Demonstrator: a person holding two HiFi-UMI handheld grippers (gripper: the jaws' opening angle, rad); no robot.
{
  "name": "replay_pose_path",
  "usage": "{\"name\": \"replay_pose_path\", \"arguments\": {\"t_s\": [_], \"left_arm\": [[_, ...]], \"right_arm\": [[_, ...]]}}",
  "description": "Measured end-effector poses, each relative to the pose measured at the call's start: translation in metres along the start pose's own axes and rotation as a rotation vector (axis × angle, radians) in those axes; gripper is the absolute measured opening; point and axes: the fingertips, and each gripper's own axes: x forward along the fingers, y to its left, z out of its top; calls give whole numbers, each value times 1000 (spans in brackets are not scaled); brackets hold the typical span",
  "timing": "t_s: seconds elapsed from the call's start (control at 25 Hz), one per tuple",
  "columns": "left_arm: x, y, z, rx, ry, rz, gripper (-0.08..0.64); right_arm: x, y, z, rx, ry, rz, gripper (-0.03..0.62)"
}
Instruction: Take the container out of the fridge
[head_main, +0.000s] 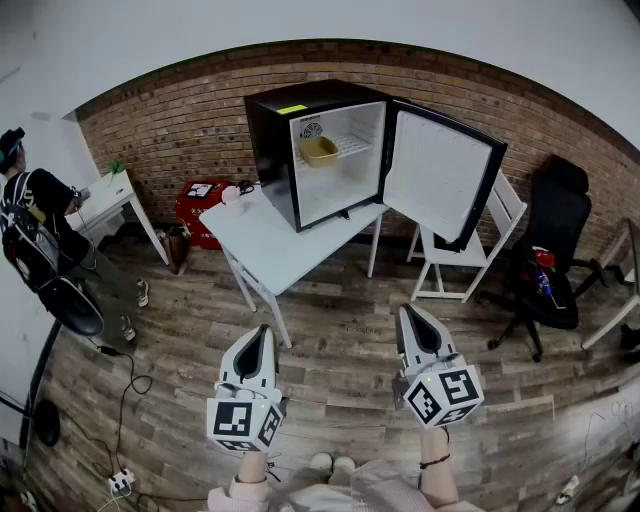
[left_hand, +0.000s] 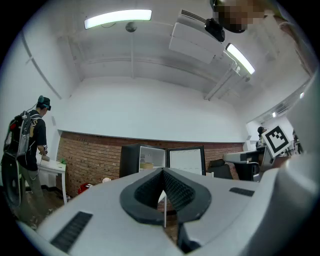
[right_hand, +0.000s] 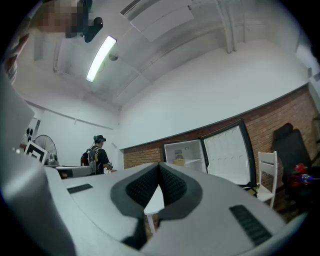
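The fridge (head_main: 272, 150) is showing a glossy black shell and a smooth white plastic lining. On the fridge's upper shelf, the container (head_main: 319, 151) is looking like matt tan plastic, though it is too small to be sure. Under the fridge, the table (head_main: 265, 250) is showing a smooth, matt white top. Behind the fridge, the wall (head_main: 180, 140) is showing rough red brick. Before the fridge, the floor (head_main: 340, 370) is showing grey-brown wood-grain planks. The left gripper (head_main: 266, 328) and right gripper (head_main: 405, 308) are showing smooth pale plastic shells and dark ribbed pads (left_hand: 150, 192).

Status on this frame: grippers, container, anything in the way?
Left gripper, right gripper shut, empty, short of the table. Container on fridge shelf, door open. Nothing blocking it.
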Motion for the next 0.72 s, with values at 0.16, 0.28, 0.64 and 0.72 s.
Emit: {"name": "replay_pose_path", "arguments": {"t_s": [0.16, 0.28, 0.64, 0.72], "left_arm": [[-1, -1, 1, -1, 3, -2, -8], [-2, -5, -1, -4, 8, -3, -8], [0, -18, -3, -2, 8, -2, -8], [1, -22, -4, 4, 6, -4, -8]], "right_arm": [[-2, -1, 0, -5, 11, 0, 3], [-5, -4, -1, -1, 14, -2, 3], [-8, -14, -5, -3, 17, 1, 3], [-8, -17, -6, -5, 25, 4, 3]]}}
